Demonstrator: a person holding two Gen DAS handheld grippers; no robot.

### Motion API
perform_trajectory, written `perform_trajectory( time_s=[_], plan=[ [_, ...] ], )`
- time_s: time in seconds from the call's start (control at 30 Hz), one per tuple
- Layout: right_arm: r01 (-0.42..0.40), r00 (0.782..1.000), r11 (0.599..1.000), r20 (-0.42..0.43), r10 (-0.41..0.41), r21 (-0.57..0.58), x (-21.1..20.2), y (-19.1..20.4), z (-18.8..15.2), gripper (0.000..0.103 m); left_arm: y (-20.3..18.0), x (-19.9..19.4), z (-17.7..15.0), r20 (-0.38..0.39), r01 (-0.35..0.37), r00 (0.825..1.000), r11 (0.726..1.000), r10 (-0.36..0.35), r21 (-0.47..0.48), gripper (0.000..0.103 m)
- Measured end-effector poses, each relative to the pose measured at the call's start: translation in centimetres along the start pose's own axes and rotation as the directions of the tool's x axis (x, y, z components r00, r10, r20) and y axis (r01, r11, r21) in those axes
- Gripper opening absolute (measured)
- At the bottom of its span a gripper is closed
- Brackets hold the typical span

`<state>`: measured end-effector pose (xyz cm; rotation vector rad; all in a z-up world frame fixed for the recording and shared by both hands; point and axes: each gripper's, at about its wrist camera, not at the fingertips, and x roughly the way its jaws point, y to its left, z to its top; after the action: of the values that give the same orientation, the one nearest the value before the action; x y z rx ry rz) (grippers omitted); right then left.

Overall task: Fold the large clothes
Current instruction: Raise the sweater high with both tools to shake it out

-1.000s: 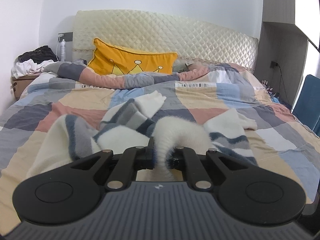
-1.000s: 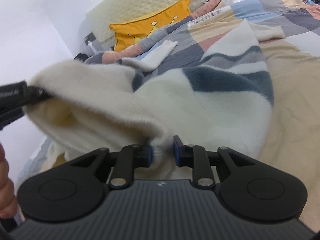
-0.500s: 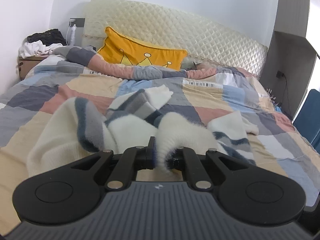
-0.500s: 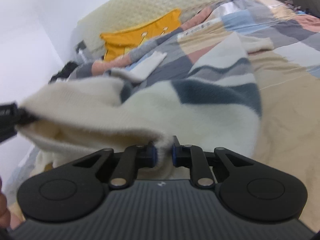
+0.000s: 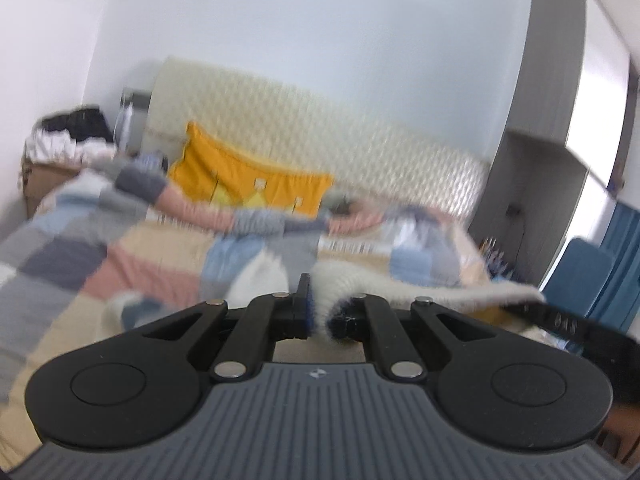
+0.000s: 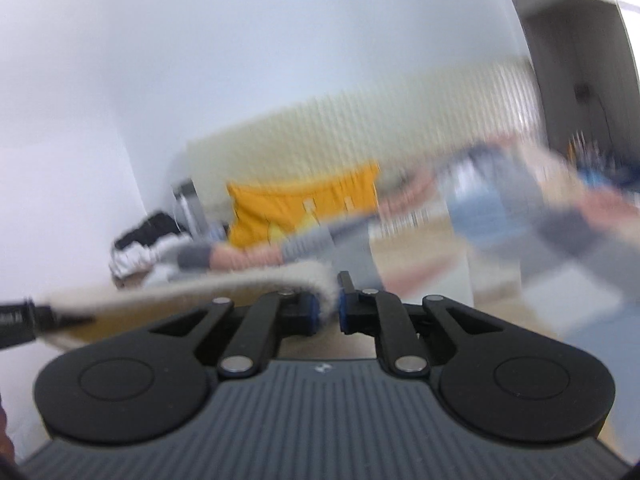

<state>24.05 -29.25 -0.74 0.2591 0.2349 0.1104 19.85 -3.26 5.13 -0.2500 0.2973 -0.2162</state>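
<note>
A bedroom, both views blurred by movement. The left gripper [image 5: 320, 312] is clamped tight on a fluffy edge of a cream sweater [image 5: 420, 290], and the cloth fills the narrow gap between its two black fingers. The right gripper [image 6: 329, 312] is pinched just as tightly on another part of the same edge, with a tuft of cream knit squeezed between its blue-lined pads [image 6: 314, 312]. Between the two grippers the sweater's edge runs as a taut, nearly level band, raised clear above the bed [image 5: 60, 248], which is covered by a patchwork quilt in blue, grey, peach and tan. The rest of the sweater hangs below the grippers, mostly hidden; a pale, dark-striped part shows low over the quilt in the left view. Behind are an orange cushion [image 5: 248, 184] with crown shapes, a padded cream headboard [image 5: 320, 128], and a heap of dark and white clothes [image 5: 68, 136] on a box by the wall. The step in hand looks like lifting the sweater to shake it flat before folding. To do it well, both grips should hold firm, the hands should stay level and well apart so the edge stays straight, and the cloth should be laid down smoothly on a bare stretch of quilt, short of the cushion.
</note>
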Motion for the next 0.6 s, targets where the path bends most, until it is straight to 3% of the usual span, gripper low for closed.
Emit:
perform_trajectory(
  time_s=[0.2, 0.3, 0.47, 0.6],
  plan=[
    [-0.025, 0.988, 0.99, 0.144, 0.046, -0.141, -2.7, 4.0, 10.9, 0.012, -2.4, -4.9, 10.7, 0.115, 0.081, 0.991, 0.991, -0.069, -0.106, 0.007],
    [-0.06, 0.977, 0.987, 0.193, 0.089, -0.15, -4.3, 5.1, 16.4, 0.012, -3.7, -7.6, 16.7, 0.17, 0.127, 0.98, 0.982, -0.103, -0.14, 0.007],
    [-0.033, 0.942, 0.965, 0.315, 0.118, -0.261, -8.4, 8.5, 24.5, 0.012, -8.0, -14.5, 24.3, 0.303, 0.156, 0.943, 0.987, -0.137, -0.037, 0.007],
    [-0.005, 0.903, 0.95, 0.408, 0.139, -0.313, -12.2, 10.7, 29.7, 0.012, -10.5, -19.2, 28.3, 0.371, 0.165, 0.914, 0.986, -0.164, 0.028, 0.007]
  ],
)
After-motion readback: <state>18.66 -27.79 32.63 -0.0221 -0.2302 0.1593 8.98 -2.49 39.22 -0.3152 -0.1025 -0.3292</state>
